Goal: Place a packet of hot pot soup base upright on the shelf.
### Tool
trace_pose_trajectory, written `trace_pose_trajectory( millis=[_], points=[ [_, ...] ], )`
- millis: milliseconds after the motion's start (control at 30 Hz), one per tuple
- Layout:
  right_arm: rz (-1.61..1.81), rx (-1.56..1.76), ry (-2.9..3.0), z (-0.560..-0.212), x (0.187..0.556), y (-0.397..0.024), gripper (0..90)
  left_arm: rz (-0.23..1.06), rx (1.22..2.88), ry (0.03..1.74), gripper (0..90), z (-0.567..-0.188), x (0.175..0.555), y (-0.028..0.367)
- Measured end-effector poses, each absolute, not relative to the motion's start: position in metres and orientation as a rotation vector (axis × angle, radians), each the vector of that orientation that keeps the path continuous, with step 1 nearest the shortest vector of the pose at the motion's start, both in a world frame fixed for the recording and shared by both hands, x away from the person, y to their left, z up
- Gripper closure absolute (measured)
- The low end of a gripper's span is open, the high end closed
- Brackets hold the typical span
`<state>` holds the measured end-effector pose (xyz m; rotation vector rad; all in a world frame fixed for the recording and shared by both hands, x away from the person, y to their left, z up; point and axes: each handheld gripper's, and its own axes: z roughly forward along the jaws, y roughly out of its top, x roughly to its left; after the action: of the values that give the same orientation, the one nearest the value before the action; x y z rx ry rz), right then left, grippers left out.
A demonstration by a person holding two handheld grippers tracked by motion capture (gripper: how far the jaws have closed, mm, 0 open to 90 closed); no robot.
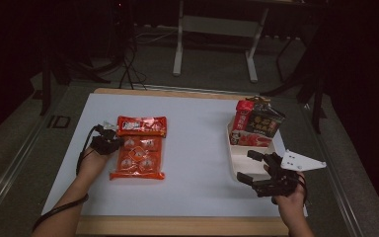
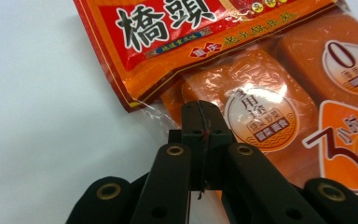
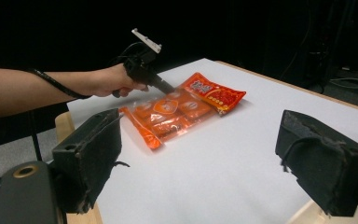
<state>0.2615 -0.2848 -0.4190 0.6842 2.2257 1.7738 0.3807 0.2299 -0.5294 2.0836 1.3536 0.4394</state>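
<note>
An orange multi-pack packet [image 1: 138, 160] lies flat on the white table, and a red packet [image 1: 141, 126] overlaps its far end. My left gripper [image 1: 120, 142] is shut, its tips at the orange packet's left edge. In the left gripper view the closed jaws [image 2: 200, 116] sit over the clear film beside the orange packet [image 2: 270, 116], under the red packet [image 2: 191, 37]. Whether film is pinched I cannot tell. My right gripper [image 1: 256, 170] stands open with nothing between its pads [image 3: 205, 158], just in front of the white tray [image 1: 234, 158].
The tray's far end holds a red snack bag [image 1: 244, 116] and a dark one [image 1: 266, 123], both standing. The right gripper view shows the other hand with its gripper [image 3: 170, 88] on the orange packet [image 3: 168, 116]. A wooden table edge [image 1: 177, 224] runs along the front.
</note>
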Motion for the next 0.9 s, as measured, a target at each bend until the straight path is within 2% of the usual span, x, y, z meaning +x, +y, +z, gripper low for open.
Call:
trace_pose_trajectory(
  millis=[233, 467, 900],
  points=[
    [1.765, 0.676, 2.235, -0.419, 0.261, -0.283, 14.0, 0.432, 2.173, 1.252, 90.0, -0.527, 0.381, 0.202],
    [1.78, 0.681, 2.226, -0.418, 0.261, -0.285, 14.0, 0.368, 2.217, 1.151, 90.0, -0.525, 0.377, 0.171],
    [1.777, 0.684, 2.225, -0.42, 0.261, -0.286, 14.1, 0.308, 2.278, 1.038, 90.0, -0.522, 0.368, 0.135]
  ],
)
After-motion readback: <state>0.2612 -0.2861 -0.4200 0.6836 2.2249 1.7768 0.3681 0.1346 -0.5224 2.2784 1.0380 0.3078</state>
